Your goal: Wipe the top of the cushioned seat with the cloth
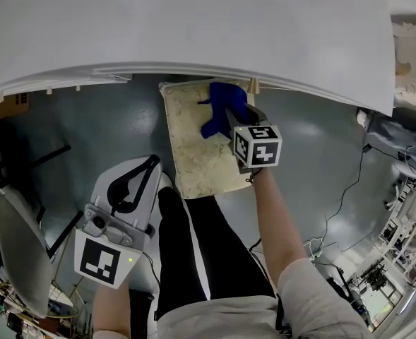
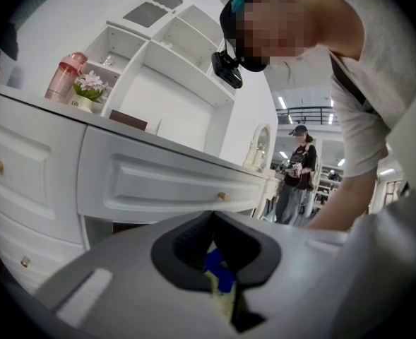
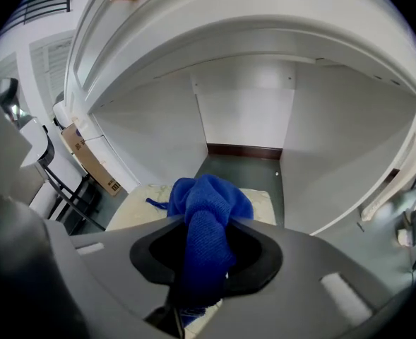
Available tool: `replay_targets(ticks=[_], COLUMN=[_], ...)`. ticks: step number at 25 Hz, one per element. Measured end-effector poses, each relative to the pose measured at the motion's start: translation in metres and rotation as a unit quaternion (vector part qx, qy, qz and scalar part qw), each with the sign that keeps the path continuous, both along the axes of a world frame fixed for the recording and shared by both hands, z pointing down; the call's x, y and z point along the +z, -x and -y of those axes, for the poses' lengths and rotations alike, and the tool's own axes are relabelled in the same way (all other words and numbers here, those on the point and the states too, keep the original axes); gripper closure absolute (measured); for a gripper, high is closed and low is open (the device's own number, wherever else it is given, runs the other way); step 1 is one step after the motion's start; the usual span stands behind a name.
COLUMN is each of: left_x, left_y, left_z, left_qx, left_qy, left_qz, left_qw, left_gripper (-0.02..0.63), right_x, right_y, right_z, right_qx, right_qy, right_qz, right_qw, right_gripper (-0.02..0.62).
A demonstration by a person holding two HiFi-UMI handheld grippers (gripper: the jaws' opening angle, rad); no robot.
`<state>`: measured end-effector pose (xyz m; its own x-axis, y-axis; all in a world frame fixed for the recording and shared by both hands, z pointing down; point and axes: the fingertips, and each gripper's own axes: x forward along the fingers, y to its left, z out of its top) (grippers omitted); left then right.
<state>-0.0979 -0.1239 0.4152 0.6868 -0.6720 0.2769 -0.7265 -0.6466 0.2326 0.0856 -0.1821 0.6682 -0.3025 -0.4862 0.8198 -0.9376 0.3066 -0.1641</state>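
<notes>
This looks like a large furniture showroom or display hall fitted out as a bedroom corner. A white dressing table [image 2: 158, 175] with panelled drawers carries an open shelf unit [image 2: 172, 41], a pink bottle [image 2: 63, 76], a small pot of flowers [image 2: 89, 87] and an oval mirror [image 2: 260, 143], and a cushioned seat [image 1: 193, 161] stands in its kneehole. Beyond it, strip lights [image 2: 284, 103] run across a high ceiling above a railing [image 2: 313, 111], a second person [image 2: 299, 168] stands among more furniture, and cables [image 1: 342, 203] trail over the bare grey floor [image 1: 321, 140].
</notes>
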Motion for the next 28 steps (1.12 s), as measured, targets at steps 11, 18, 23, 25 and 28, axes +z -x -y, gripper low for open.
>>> replay_targets(ticks=[11, 18, 23, 25, 28], left_x=[-0.003, -0.004, -0.006, -0.005, -0.005], left_y=[-0.018, -0.025, -0.031, -0.031, -0.031], left_z=[0.000, -0.004, -0.006, -0.007, -0.009], left_qx=[0.009, 0.015, 0.022, 0.024, 0.025], left_qy=[-0.003, -0.003, -0.004, -0.004, -0.005], left_qz=[0.004, 0.003, 0.001, 0.001, 0.000], left_qw=[0.9999, 0.9999, 0.9997, 0.9997, 0.9997], left_gripper=[0.606, 0.606, 0.606, 0.606, 0.606], right_x=[0.003, 0.002, 0.001, 0.002, 0.003], right_y=[-0.056, -0.054, -0.057, -0.058, -0.060], right_z=[-0.003, -0.013, -0.026, -0.034, -0.046], right_qx=[0.055, 0.062, 0.061, 0.062, 0.065], right_qy=[0.003, 0.001, 0.003, 0.004, 0.006], right_qz=[-0.003, 0.007, 0.013, 0.014, 0.014], right_qw=[0.998, 0.998, 0.998, 0.998, 0.998], right_gripper=[0.480, 0.486, 0.488, 0.488, 0.488])
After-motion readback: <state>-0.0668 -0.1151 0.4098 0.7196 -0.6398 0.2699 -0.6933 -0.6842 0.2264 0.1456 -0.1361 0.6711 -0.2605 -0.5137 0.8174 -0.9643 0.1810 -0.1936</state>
